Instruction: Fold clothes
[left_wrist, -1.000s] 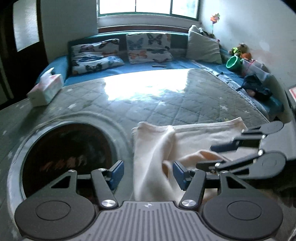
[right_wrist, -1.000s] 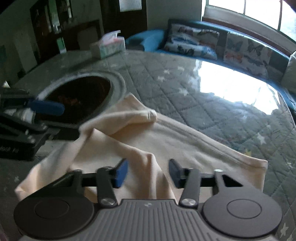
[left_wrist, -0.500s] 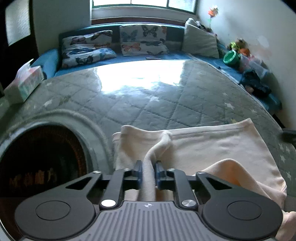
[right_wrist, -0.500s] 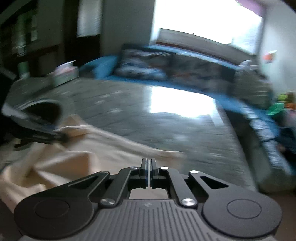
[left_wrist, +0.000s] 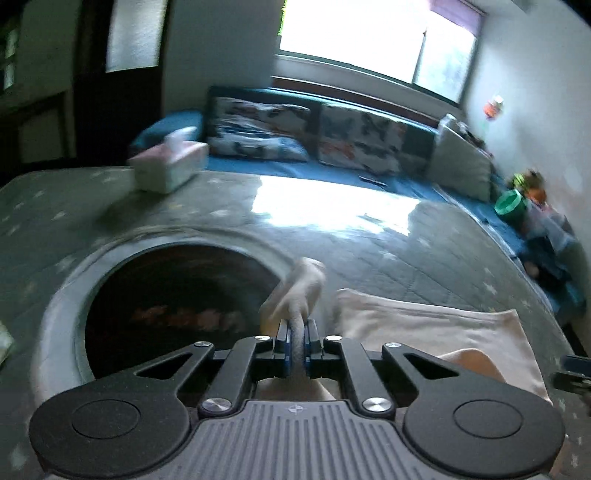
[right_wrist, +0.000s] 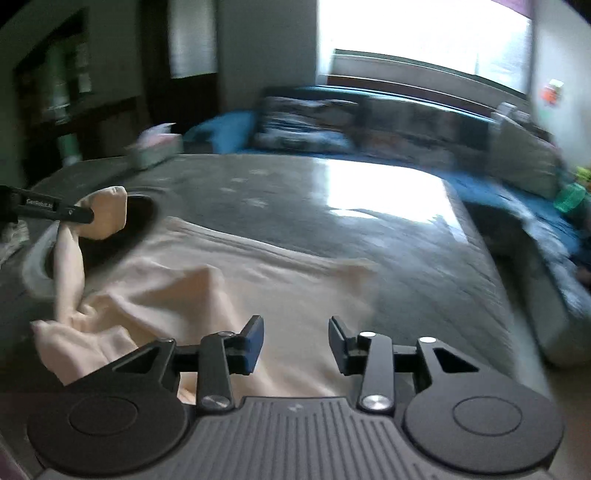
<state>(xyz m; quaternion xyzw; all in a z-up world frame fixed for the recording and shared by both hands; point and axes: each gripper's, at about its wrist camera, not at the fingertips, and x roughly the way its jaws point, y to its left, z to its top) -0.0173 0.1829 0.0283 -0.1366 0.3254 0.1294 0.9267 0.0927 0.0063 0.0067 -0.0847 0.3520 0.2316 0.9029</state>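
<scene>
Left wrist view: my left gripper (left_wrist: 296, 345) pinching a cream garment (left_wrist: 424, 332) fold at lower centre, beside the quilt's round opening (left_wrist: 177, 299); right wrist view: my right gripper (right_wrist: 296, 341) opening, nothing between its jaws, garment spread lower left.

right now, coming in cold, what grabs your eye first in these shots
The left tool is shut on a bunched sleeve of the cream garment, lifting it above the dark round opening in the quilted grey table cover. The right tool hovers over the spread cloth with its jaws opening and nothing pinched. Behind, sun glare from the window streaks the cover.
</scene>
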